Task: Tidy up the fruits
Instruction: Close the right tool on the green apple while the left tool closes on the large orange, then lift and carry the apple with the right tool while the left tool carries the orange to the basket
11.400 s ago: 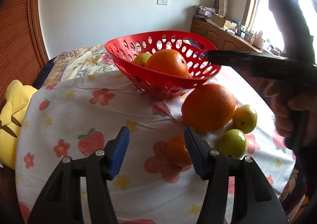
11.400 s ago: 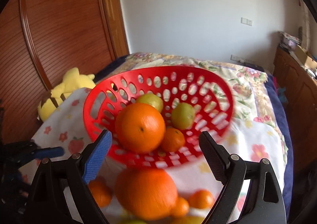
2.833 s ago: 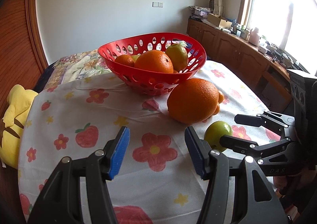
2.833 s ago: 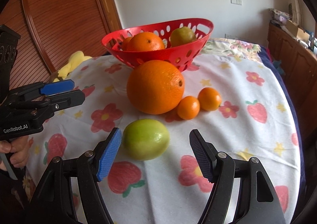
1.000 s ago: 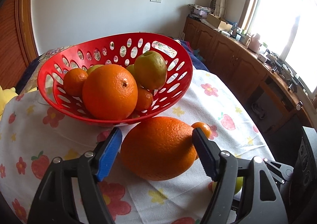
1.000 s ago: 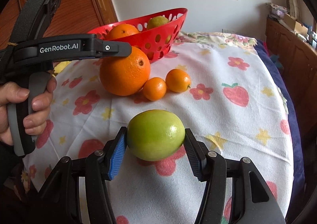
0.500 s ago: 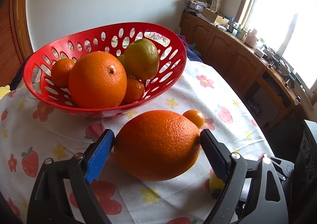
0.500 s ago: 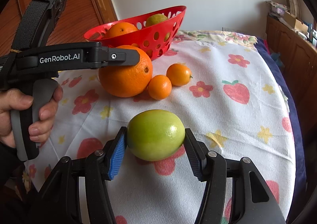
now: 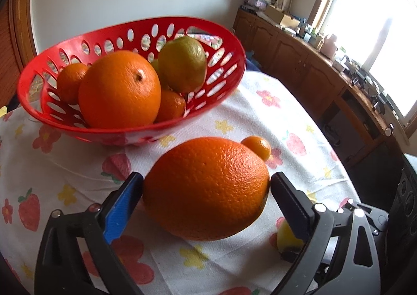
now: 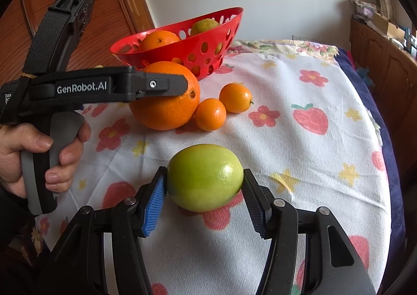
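The cloth (image 10: 299, 154), white with flowers and strawberries, covers the table; its widest bare stretch runs from the centre out to 3 o'clock in the right wrist view, up to the cloth's curved edge.

The red basket (image 9: 229, 42) sits at 11 o'clock in the left wrist view, its near wall just beyond the big orange (image 9: 206, 188). It holds an orange (image 9: 120, 89), a green fruit (image 9: 182, 64) and at least two small oranges.

The big orange lies on the cloth between the fingers of the left gripper (image 9: 207, 190). Its jaws have just been opening and now stand wide, a sliver of gap at each side, so nothing is gripped. A hand (image 10: 39, 156) at 9 o'clock in the right view holds this tool.

The right gripper (image 10: 204, 188) is closed on the green fruit (image 10: 204, 177), both pads pressed to its sides, low over the cloth at 6 o'clock.

Two small oranges (image 10: 210, 114) (image 10: 235, 98) lie just beside the big orange, the nearer one touching it, with clear cloth between them and the gripped fruit.
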Available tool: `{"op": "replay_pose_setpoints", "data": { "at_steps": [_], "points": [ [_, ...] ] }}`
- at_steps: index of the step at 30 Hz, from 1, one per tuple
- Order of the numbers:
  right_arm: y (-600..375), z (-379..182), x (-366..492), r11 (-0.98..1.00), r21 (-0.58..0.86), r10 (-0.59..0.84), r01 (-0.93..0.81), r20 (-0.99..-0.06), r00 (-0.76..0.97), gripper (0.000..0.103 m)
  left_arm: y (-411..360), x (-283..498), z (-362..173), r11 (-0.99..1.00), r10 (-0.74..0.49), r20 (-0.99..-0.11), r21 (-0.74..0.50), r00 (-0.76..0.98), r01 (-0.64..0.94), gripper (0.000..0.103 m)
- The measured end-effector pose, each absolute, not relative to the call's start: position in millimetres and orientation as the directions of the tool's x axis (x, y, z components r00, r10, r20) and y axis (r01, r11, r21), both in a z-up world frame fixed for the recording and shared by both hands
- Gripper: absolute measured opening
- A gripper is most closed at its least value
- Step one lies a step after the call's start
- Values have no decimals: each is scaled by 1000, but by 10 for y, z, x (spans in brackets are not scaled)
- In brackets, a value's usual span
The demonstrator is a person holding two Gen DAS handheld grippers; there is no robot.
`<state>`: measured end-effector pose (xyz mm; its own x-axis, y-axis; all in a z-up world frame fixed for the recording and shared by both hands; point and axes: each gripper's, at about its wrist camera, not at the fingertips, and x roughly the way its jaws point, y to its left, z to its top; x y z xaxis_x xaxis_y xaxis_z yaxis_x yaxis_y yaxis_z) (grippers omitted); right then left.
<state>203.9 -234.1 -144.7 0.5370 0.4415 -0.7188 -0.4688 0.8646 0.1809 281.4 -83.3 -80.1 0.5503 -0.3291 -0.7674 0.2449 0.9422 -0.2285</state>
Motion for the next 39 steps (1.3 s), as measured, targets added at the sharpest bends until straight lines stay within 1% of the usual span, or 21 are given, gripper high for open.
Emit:
{"op": "replay_pose_setpoints", "data": {
  "at_steps": [4, 9, 15, 24, 39],
  "points": [
    [-2344, -1448, 2027, 865, 179, 441, -468, -718, 539, 58, -915, 2771, -835, 952, -287, -777, -166, 561, 257, 99],
    [-2346, -1454, 2023, 865, 181, 442, -469, -717, 539, 58, -901, 2733, -837, 949, -294, -772, -166, 564, 268, 98],
    [-2343, -1455, 2017, 865, 178, 441, -469, -717, 540, 58, -906, 2622, -808, 950, -275, -774, -125, 571, 287, 97],
    [-2310, -1456, 1992, 867, 161, 430, -472, -719, 545, 58, -694, 2389, -785, 956, -262, -763, -122, 591, 266, 96],
    [-2253, -1454, 1941, 873, 115, 400, -474, -723, 563, 58, -398, 2079, -512, 965, -237, -721, -102, 650, 240, 96]
  ]
}}
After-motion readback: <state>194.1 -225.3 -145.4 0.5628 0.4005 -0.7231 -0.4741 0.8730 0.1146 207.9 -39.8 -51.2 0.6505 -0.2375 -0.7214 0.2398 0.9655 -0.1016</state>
